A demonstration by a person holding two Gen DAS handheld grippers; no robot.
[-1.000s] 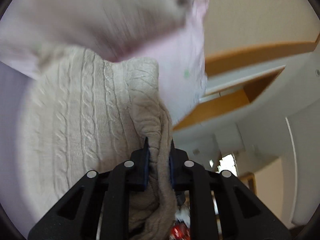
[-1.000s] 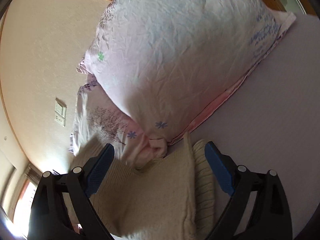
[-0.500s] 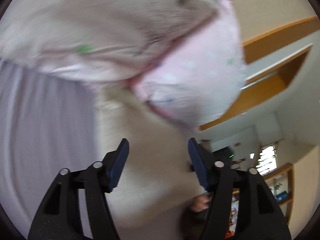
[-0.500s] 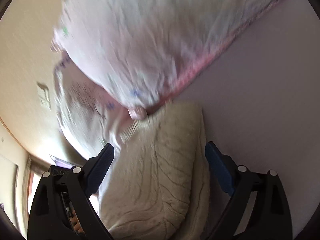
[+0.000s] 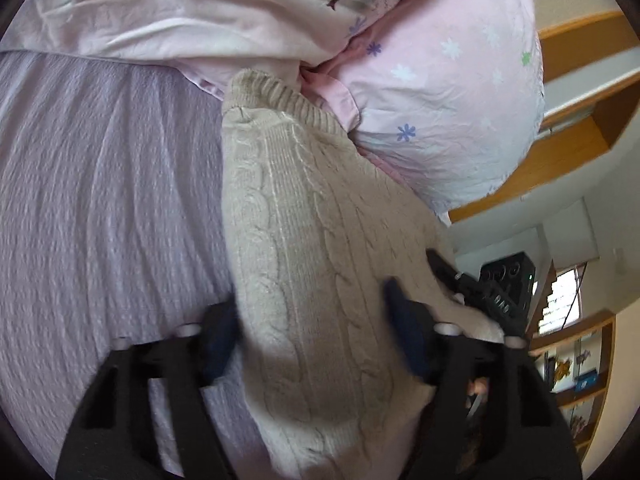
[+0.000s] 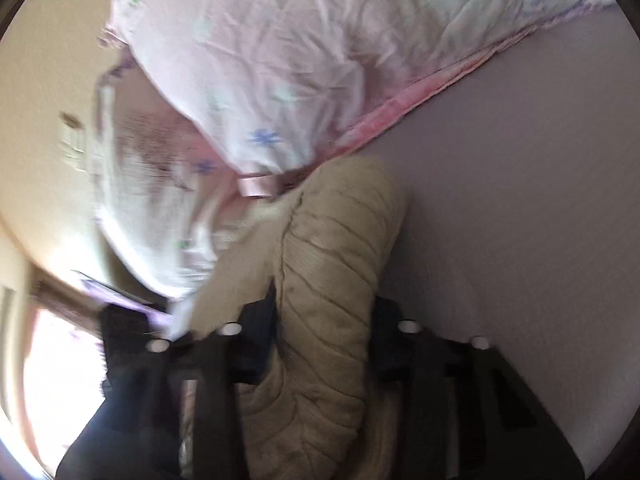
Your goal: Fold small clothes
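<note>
One beige cable-knit sweater (image 5: 304,248) lies folded into a long bundle on the lilac bedspread (image 5: 100,200), and we take it as our landmark. Its ribbed end (image 5: 272,96) touches the pink pillows at the far side, tucked just under the seam where the two meet.

We hold our left gripper (image 5: 316,340) over the near end of the sweater, jaws apart, one blue-padded finger (image 5: 218,340) at the sweater's left edge against the bedspread and the other finger (image 5: 408,340) resting on the knit toward its right side. The fabric bulges up between them; nothing is pinched.

From the right wrist view, the sweater (image 6: 336,280) shows as a thick roll with its folded edge facing us. Our right gripper (image 6: 320,344) straddles that roll with its jaws spread wide, one finger (image 6: 256,344) on the left flank and the other (image 6: 388,344) on the right, beside the bedspread (image 6: 520,200). This view is blurred, so we cannot tell whether the pads actually touch the knit.

Beyond the sweater, a pink flowered pillow (image 5: 448,96) bulges to the right and a paler pillow with a tree print (image 5: 224,12) stretches to the left. Past the sweater's right edge, a wooden shelf (image 5: 576,360) stands against the wall.
</note>
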